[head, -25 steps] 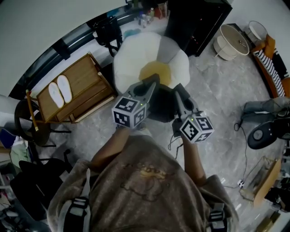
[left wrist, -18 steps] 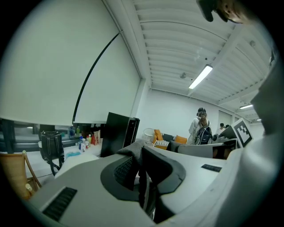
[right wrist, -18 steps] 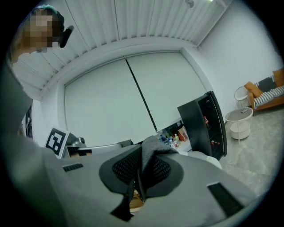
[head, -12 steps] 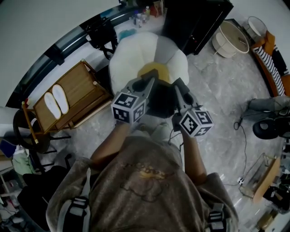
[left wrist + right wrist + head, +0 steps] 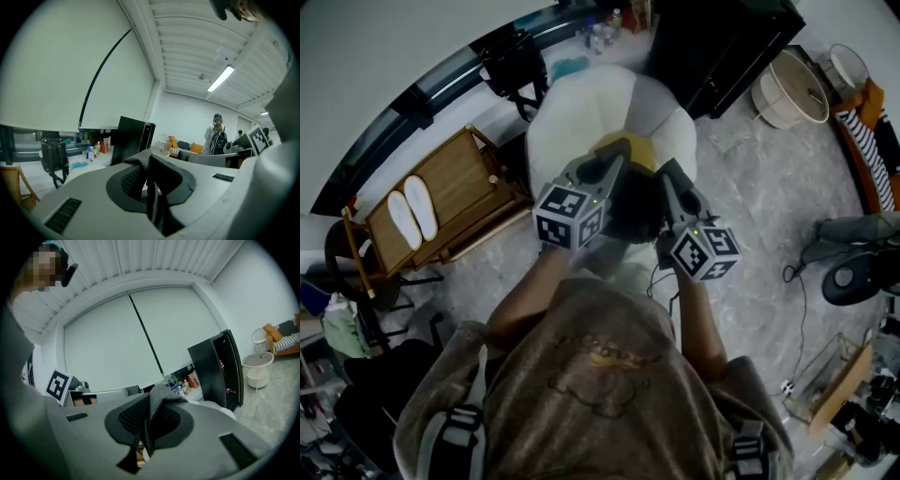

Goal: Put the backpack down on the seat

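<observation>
Between the two pairs of fingers, head view: dark backpack (image 5: 634, 208) hangs, spanning from the left gripper (image 5: 611, 174) to the right gripper (image 5: 671, 180). Both grippers point away from the person, side by side, marker cubes toward the body.

Left gripper view: jaws closed. The pads (image 5: 127, 180) pinch a fold of dark grey backpack fabric (image 5: 137, 161) that stands up just above the fingertips.

Right gripper view: same state. Jaws are closed on a bunched grey fold (image 5: 158, 399) that rises from between them.

Beyond and below the fingertips: white petal-shaped seat (image 5: 581, 122) with a yellow centre cushion (image 5: 630, 147). The backpack covers the near part of the seat and part of the yellow centre. Whether its underside touches the seat cannot be told, because the grippers and the bag itself block the view.

Left of the left fingers: wooden crate (image 5: 473, 178) with a pair of white slippers (image 5: 411, 208) lying on top.

Far beyond the left fingers: black bag on a stand (image 5: 514, 64) and small bottles (image 5: 600, 36).

Beyond the right fingers: black cabinet (image 5: 717, 47). Further right is a white round basket (image 5: 787, 89). The floor (image 5: 750, 178) is grey and marbled.

Left gripper view, far past the fingertips and to the right: a person standing (image 5: 217, 139), with orange cushions (image 5: 185, 145) just beside them.
</observation>
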Motion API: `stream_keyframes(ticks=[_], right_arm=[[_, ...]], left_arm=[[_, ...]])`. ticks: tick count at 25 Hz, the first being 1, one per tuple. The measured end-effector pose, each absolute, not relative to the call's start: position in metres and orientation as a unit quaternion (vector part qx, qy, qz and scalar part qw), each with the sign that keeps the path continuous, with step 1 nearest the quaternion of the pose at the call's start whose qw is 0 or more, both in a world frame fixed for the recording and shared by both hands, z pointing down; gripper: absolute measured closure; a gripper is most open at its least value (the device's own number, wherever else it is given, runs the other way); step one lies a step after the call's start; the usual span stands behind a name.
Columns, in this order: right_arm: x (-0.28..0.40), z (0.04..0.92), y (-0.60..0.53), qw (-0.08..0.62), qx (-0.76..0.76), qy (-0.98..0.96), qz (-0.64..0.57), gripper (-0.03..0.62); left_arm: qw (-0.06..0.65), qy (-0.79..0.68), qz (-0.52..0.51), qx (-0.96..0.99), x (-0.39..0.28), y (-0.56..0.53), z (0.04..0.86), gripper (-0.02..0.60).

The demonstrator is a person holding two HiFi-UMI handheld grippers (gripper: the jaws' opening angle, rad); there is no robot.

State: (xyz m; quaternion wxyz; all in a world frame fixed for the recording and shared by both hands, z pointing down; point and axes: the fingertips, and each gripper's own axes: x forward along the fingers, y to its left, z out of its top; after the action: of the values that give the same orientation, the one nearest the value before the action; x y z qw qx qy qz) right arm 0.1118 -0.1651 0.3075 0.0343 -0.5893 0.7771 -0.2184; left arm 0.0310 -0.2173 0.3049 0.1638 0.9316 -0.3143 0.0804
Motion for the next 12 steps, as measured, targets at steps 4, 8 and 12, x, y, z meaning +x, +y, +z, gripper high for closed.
stream_keyframes(ticks=[4, 8, 12], right_arm=[[0.126, 0.321, -0.192, 0.029, -0.586, 0.778, -0.225, 0.565], [0.142, 0.335, -0.222, 0.022, -0.581, 0.779, -0.234, 0.565], [0.162, 0.349, -0.253, 0.018, -0.579, 0.78, -0.237, 0.565]], left_arm=[[0.166, -0.32, 0.084, 0.929, 0.045, -0.244, 0.317, 0.549], [0.172, -0.327, 0.087, 0.925, 0.061, -0.271, 0.33, 0.549], [0.176, -0.329, 0.092, 0.923, 0.077, -0.298, 0.347, 0.549]])
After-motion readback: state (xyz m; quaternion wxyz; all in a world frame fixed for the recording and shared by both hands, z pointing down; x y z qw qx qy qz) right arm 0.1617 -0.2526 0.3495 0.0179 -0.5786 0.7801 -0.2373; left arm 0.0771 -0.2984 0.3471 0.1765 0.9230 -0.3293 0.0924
